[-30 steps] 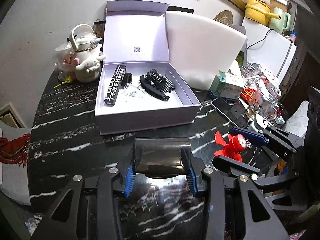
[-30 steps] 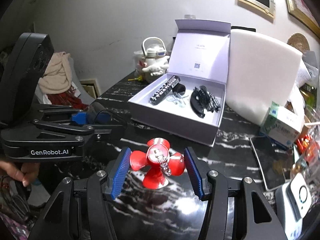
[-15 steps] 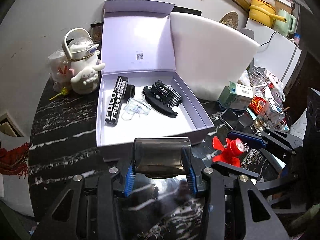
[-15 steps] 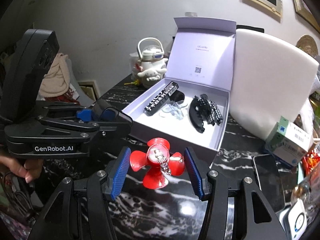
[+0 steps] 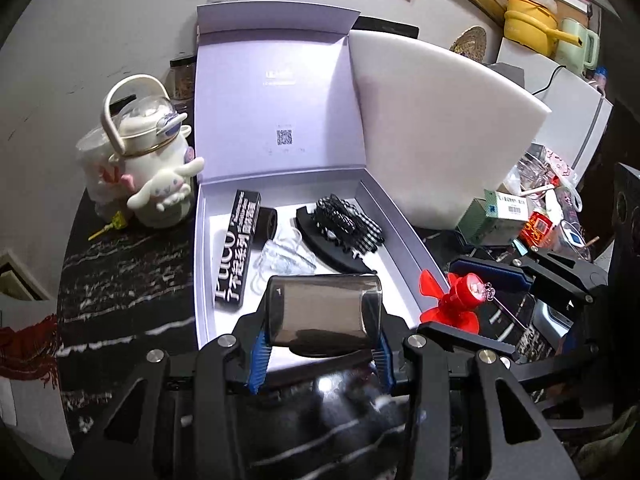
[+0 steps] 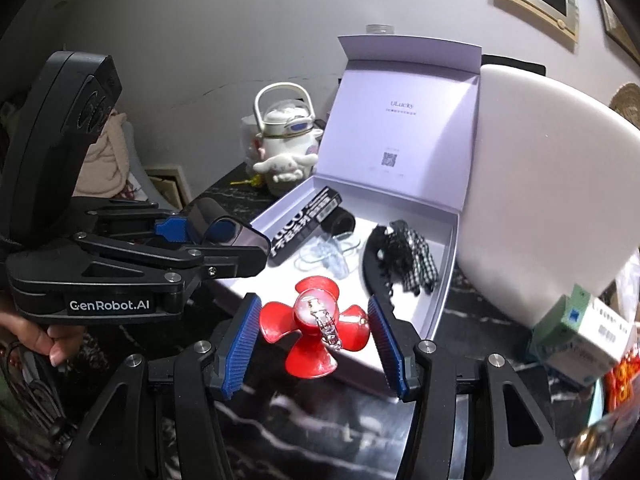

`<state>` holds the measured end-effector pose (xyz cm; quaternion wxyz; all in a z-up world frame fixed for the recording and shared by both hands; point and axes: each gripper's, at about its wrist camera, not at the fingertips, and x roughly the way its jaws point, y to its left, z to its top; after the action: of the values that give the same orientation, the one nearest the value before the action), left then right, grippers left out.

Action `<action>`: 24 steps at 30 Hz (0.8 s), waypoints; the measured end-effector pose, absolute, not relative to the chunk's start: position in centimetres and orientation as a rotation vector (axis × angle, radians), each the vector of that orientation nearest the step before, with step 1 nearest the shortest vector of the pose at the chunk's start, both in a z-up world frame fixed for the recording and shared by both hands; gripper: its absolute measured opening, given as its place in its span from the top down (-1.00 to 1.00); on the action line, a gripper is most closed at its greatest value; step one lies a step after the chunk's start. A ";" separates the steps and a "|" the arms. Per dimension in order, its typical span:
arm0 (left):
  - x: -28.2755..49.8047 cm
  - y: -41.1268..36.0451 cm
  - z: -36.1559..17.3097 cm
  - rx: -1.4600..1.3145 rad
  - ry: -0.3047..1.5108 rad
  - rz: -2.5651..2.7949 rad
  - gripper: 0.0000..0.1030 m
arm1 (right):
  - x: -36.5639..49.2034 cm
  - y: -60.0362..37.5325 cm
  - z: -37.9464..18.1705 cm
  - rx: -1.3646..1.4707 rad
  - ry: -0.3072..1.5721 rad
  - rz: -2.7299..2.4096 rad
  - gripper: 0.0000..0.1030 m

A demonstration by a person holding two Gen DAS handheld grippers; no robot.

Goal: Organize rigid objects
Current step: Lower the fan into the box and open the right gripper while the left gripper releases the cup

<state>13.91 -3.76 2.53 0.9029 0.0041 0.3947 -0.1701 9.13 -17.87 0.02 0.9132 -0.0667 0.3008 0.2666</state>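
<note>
The left gripper (image 5: 320,354) is clamped on a smoky cup (image 5: 324,310); the right gripper (image 6: 316,342) grips a red fan (image 6: 314,330); only the right view shows a hand (image 6: 38,340) under the left gripper.

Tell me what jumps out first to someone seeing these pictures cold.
The bright red flower-shaped piece stands out, held between the right gripper's blue jaws just short of the open lavender box. Beside it, the left gripper grips a smoky translucent case over the box's near edge. Behind the box, a white cartoon-dog kettle sits on the black marble table.
</note>
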 end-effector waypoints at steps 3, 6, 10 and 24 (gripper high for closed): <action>15.2 -3.7 2.3 0.018 0.819 -0.349 0.18 | 10.4 -17.7 0.0 -0.144 0.619 0.546 -0.07; 16.4 -3.6 2.0 0.022 0.820 -0.346 0.18 | 11.8 -17.5 -0.1 -0.150 0.619 0.541 -0.07; 18.2 -3.4 1.2 0.030 0.825 -0.333 0.18 | 13.5 -17.3 -0.4 -0.158 0.625 0.536 -0.07; 21.6 -2.8 -1.7 0.072 0.847 -0.306 0.18 | 17.8 -15.9 -2.9 -0.186 0.671 0.526 -0.06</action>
<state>21.60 -2.78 -1.75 0.8996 0.0350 0.4093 -0.1480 17.77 -15.95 -2.87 0.9064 -0.0901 0.3249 0.2545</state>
